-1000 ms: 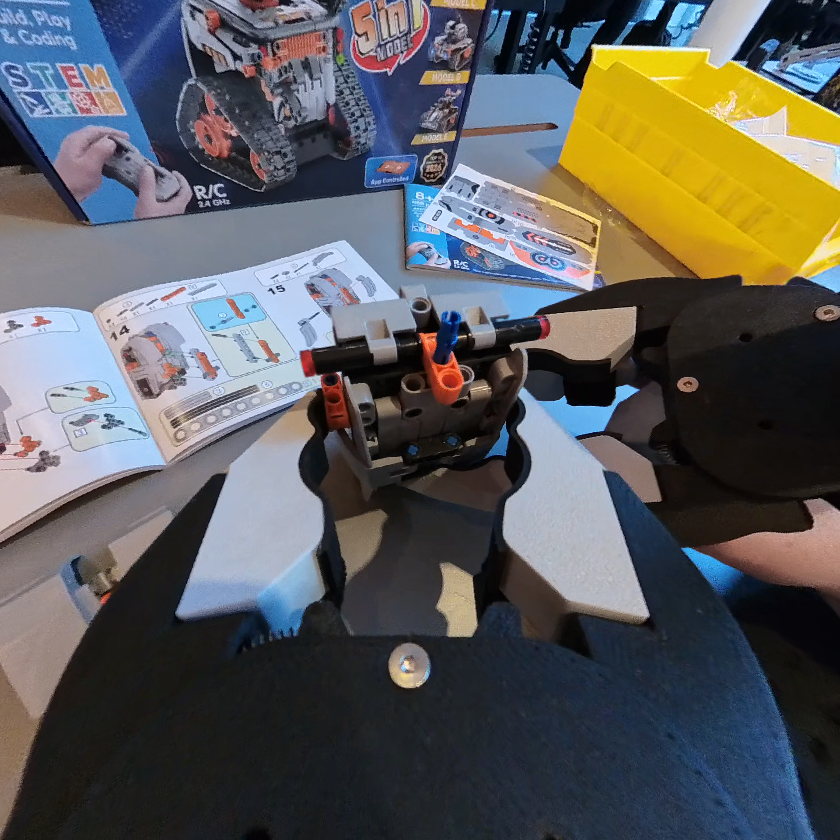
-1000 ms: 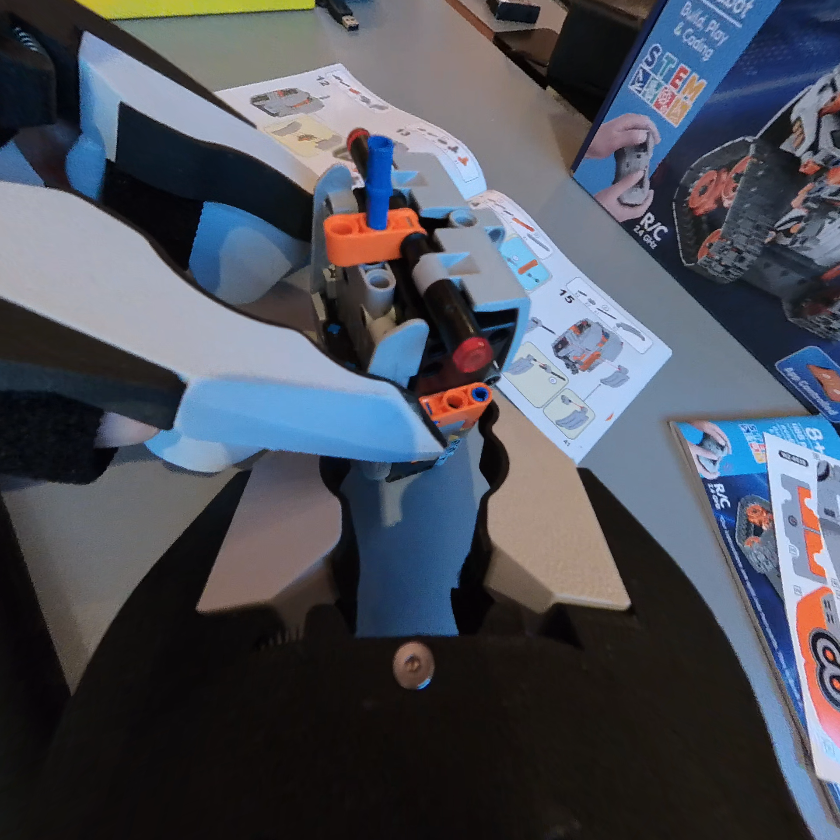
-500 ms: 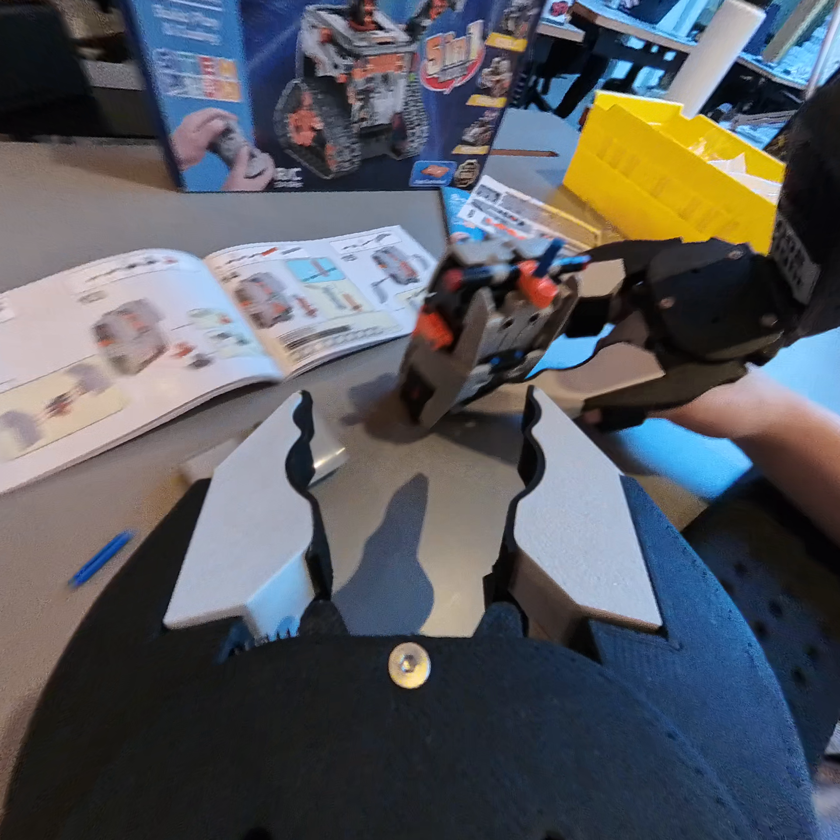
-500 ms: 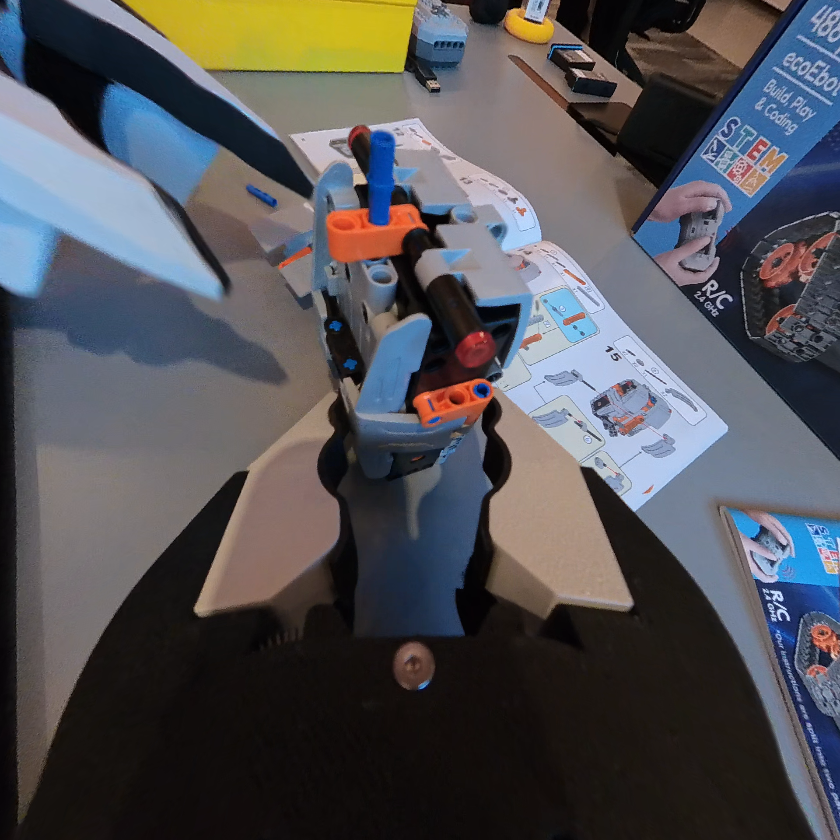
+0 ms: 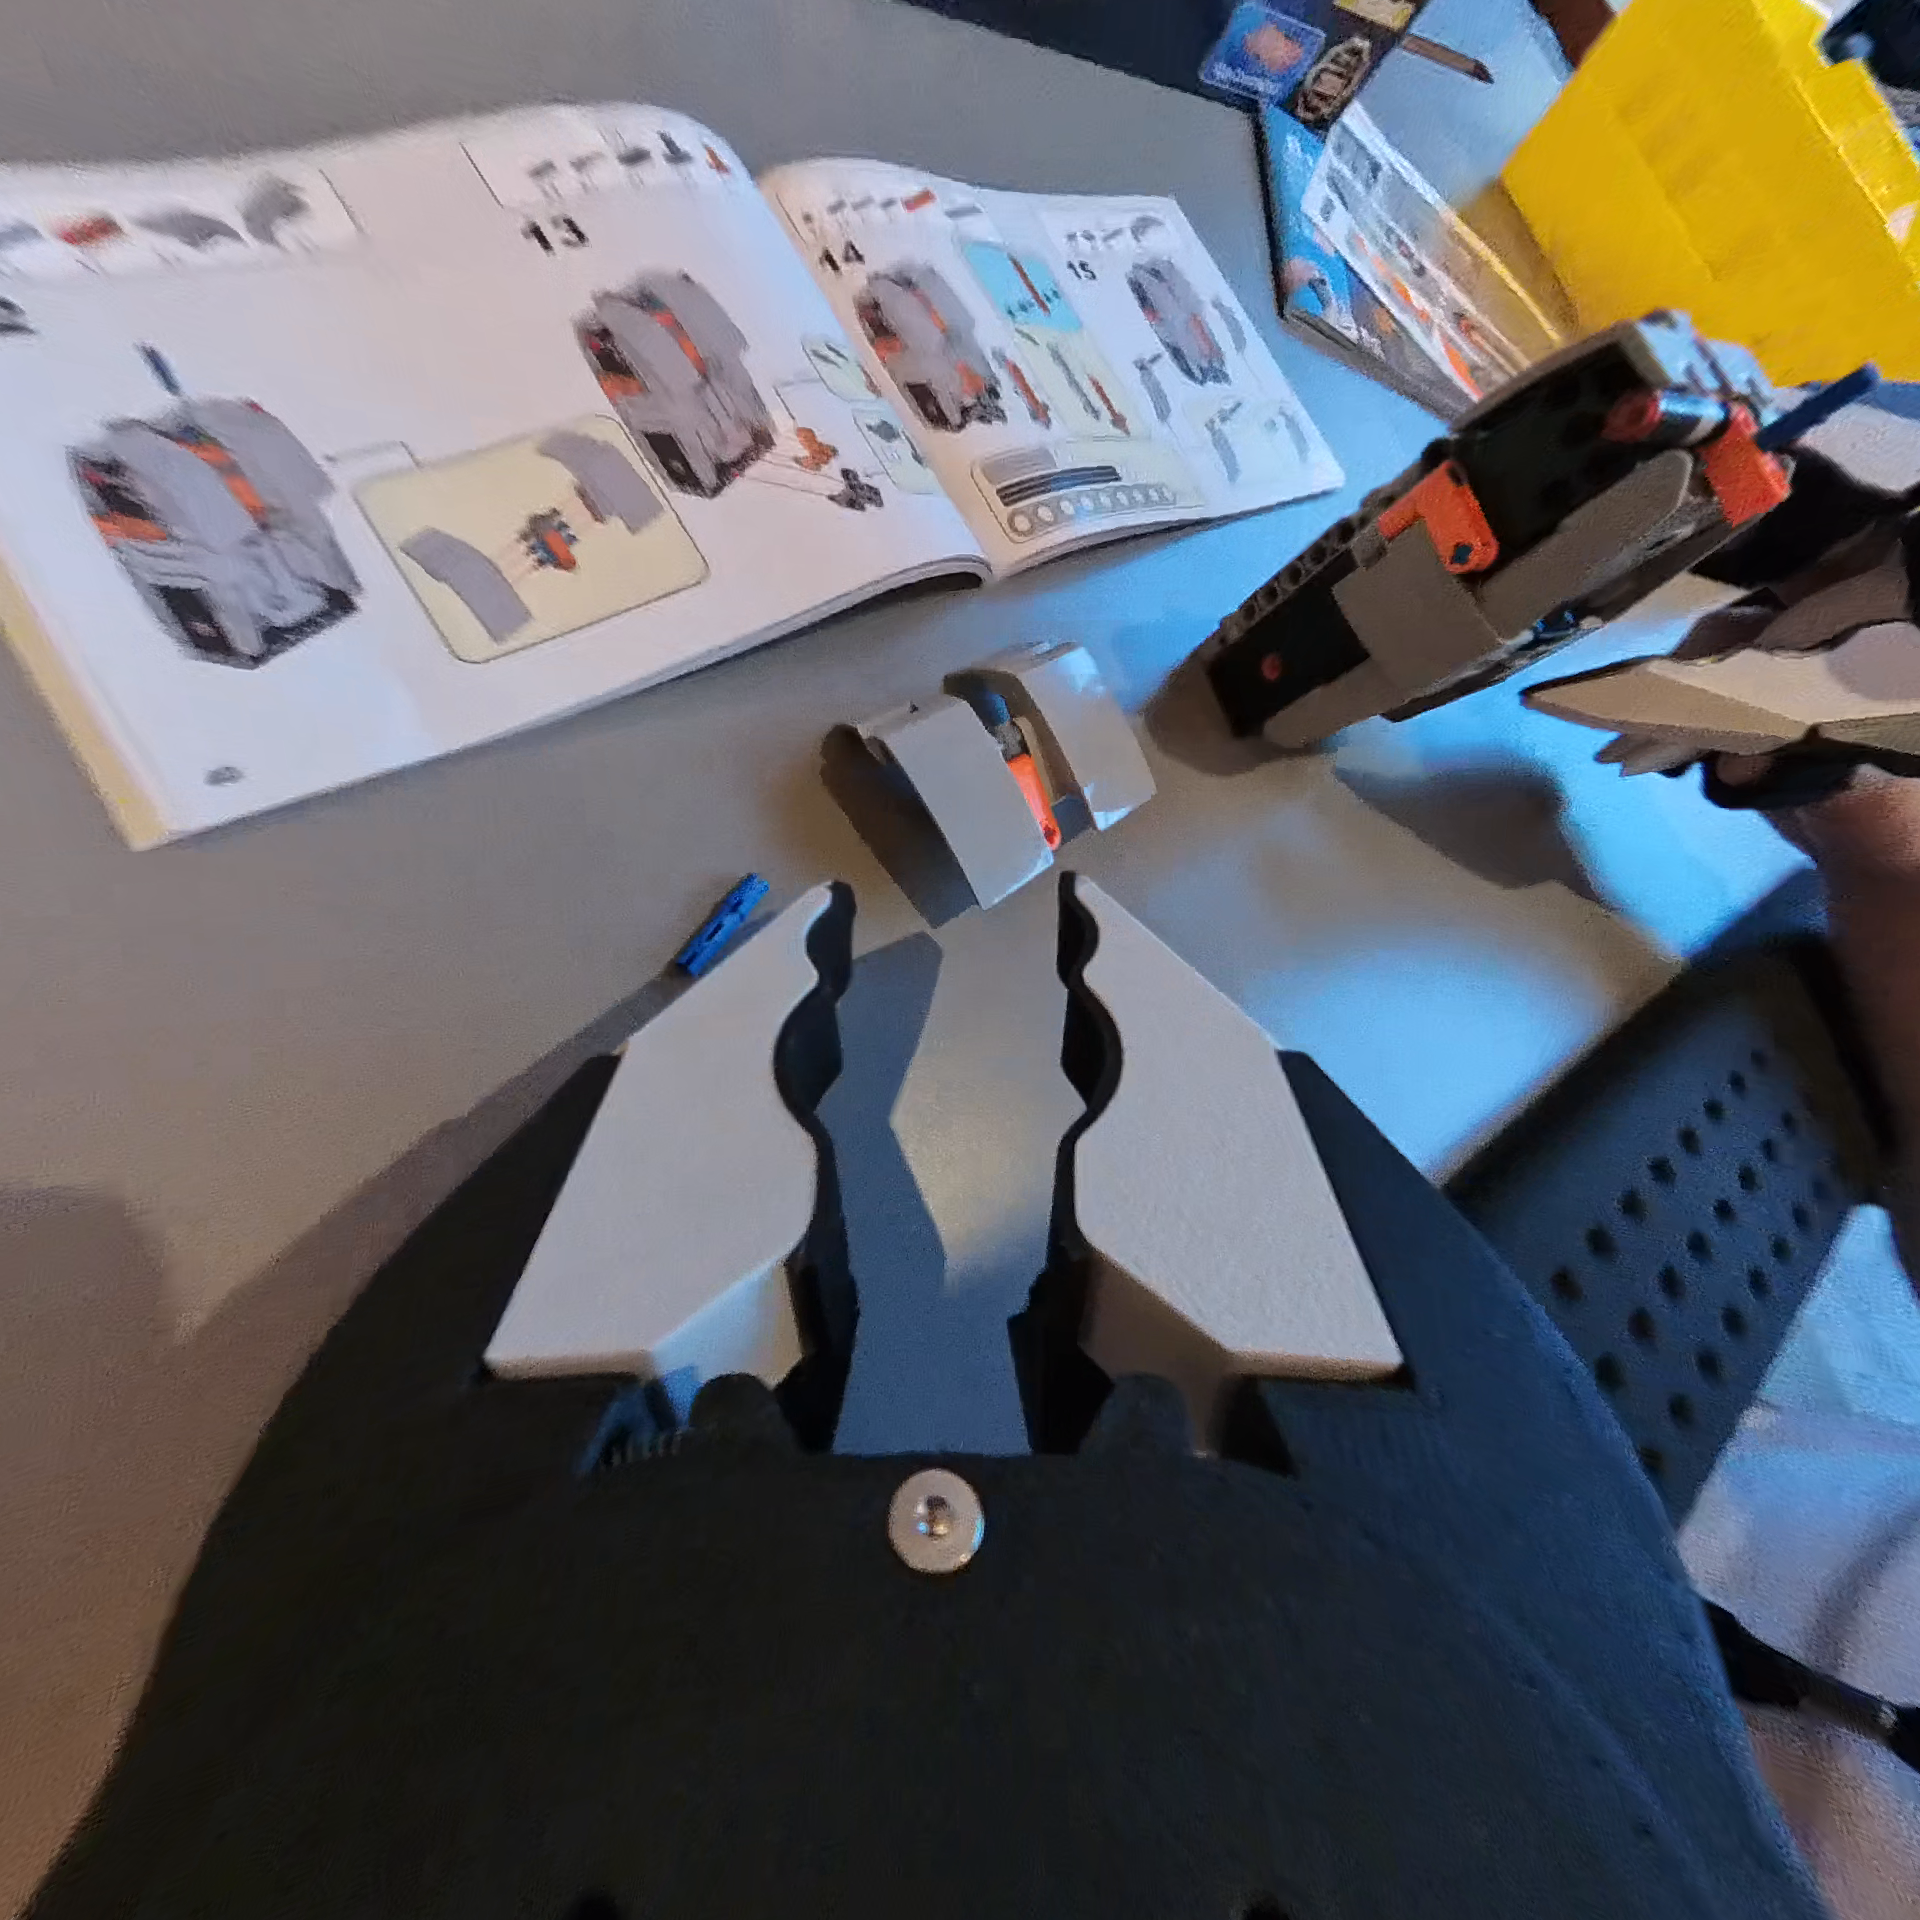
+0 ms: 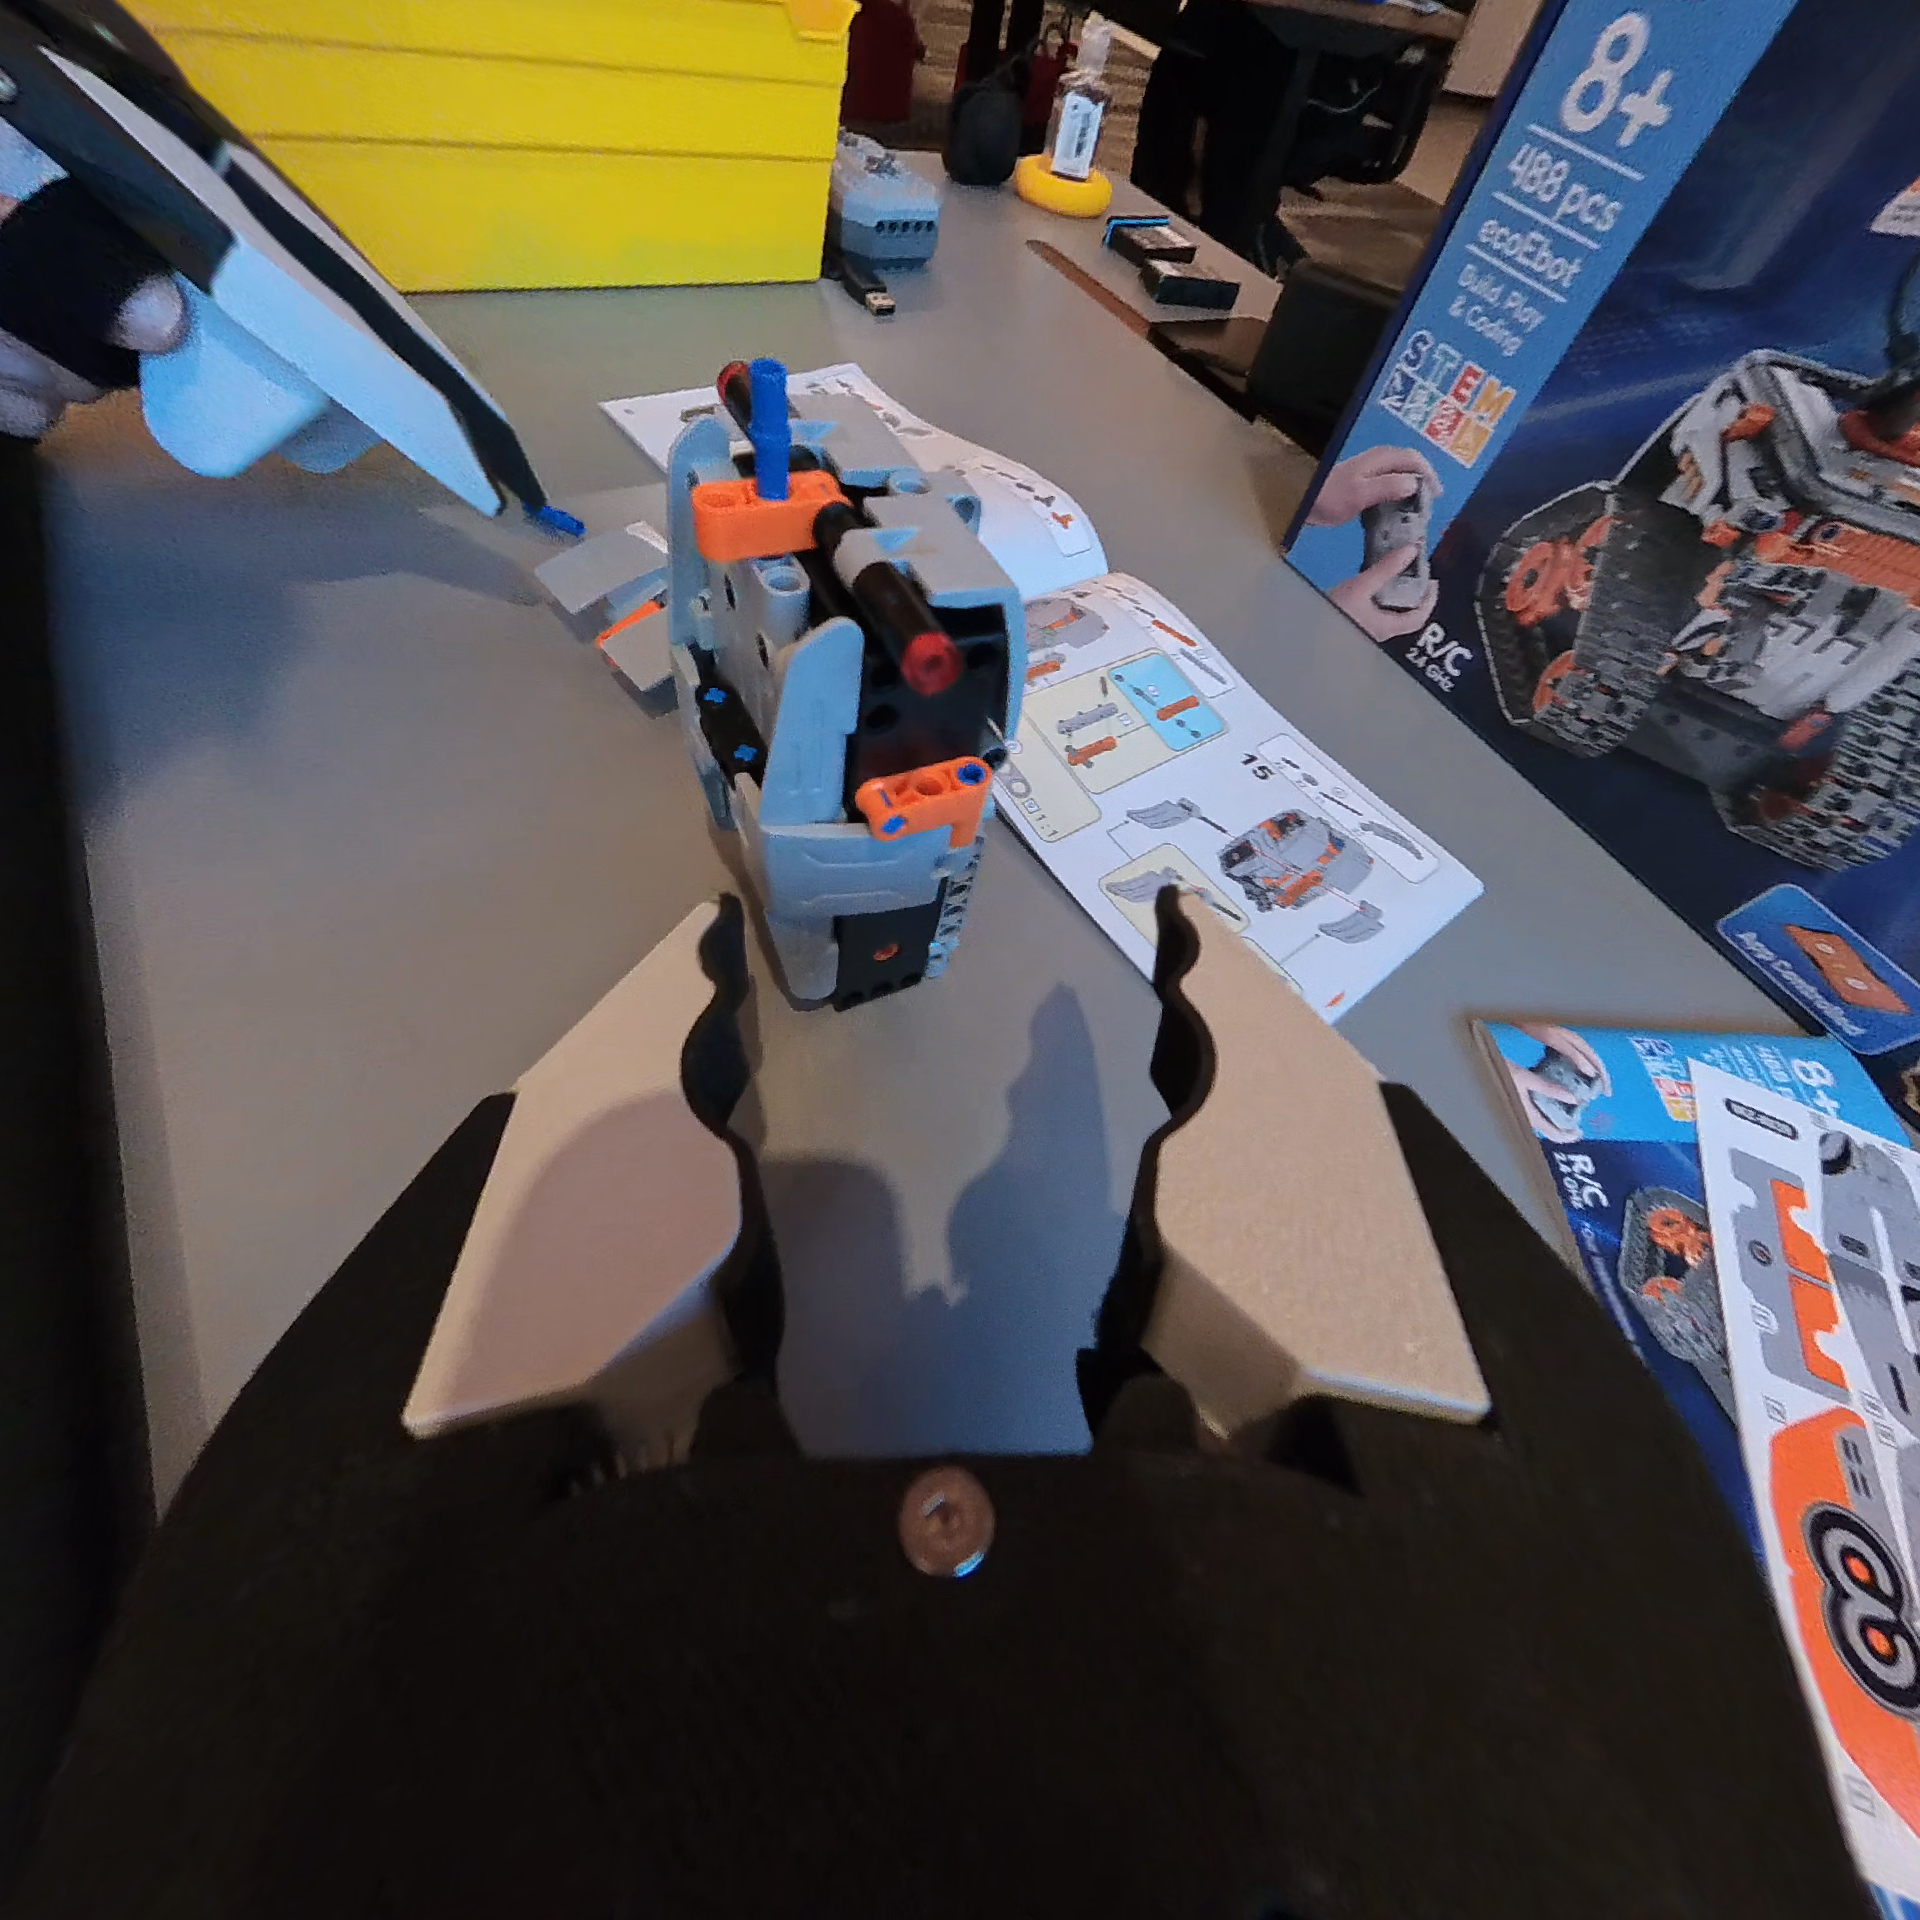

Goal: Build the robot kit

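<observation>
In the left wrist view, my left gripper [image 5: 945, 904] hangs low over the grey table [image 5: 312, 1039]. Its jaws stand at a middling gap with nothing between them. Just past the tips, at twelve o'clock, lies a small grey curved piece [image 5: 987, 790] with an orange part in its middle. It is near the fingertips but apart from them. A short blue pin [image 5: 722, 925] lies on the table just beside my left-hand finger, at about ten o'clock. The curved shells look smooth, so I judge a square hold across the flat sides would sit better than one on the rounded faces.

In the right wrist view, my right gripper [image 6: 945, 914] has its jaws spread wide. The grey, black and orange block model [image 6: 842, 727] rests on the table at twelve o'clock, its base just inside the tips. It is nearer the left-hand finger and is not clamped; I cannot tell whether it touches that finger. A blue peg sticks up from its top, and a black axle with red ends runs through it. From the left wrist view the model leans, with its lower corner on the table.

Farther out, the open instruction booklet [image 5: 520, 416] lies at eleven o'clock of the left gripper. A sticker sheet [image 6: 1818, 1351] lies at three o'clock of the right gripper, the printed toy box [image 6: 1662, 520] stands at two, and a yellow bin [image 6: 520, 156] sits at eleven.
</observation>
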The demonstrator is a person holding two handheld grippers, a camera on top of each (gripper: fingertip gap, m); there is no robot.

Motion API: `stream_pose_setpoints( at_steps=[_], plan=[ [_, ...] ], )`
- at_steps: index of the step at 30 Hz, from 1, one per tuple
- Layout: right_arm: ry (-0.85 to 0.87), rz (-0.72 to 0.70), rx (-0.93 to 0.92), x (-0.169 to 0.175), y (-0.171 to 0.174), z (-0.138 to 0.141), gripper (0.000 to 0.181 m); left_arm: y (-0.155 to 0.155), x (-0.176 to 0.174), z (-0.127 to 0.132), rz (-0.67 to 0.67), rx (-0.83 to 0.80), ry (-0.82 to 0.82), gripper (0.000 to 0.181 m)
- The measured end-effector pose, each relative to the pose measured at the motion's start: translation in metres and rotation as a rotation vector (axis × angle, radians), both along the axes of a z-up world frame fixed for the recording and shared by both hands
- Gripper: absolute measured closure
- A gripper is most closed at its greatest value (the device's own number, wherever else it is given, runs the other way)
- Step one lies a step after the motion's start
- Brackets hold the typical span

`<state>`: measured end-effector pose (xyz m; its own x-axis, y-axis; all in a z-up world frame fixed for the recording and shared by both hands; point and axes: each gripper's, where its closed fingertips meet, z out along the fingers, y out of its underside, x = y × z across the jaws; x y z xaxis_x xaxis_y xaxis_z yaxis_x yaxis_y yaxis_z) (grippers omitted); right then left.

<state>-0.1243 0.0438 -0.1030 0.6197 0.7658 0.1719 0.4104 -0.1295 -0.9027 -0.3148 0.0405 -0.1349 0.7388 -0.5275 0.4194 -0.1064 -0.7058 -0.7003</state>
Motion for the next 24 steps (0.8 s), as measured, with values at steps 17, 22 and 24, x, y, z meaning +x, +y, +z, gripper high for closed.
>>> stream_pose_setpoints(
  at_steps=[17, 22, 24],
  plan=[
    [-0.084, 0.038, 0.018, -0.004, -0.004, -0.006, 0.106, 0.000, 0.024, -0.011, -0.121, -0.315, -0.346, 0.161],
    [-0.080, 0.033, 0.013, -0.001, -0.004, -0.007, 0.108, -0.009, 0.036, 0.005, -0.206, -0.365, -0.536, 0.181],
    [-0.084, 0.031, 0.012, -0.001, -0.003, -0.008, 0.110, -0.013, 0.037, 0.016, -0.246, -0.320, -0.570, 0.181]
  ],
)
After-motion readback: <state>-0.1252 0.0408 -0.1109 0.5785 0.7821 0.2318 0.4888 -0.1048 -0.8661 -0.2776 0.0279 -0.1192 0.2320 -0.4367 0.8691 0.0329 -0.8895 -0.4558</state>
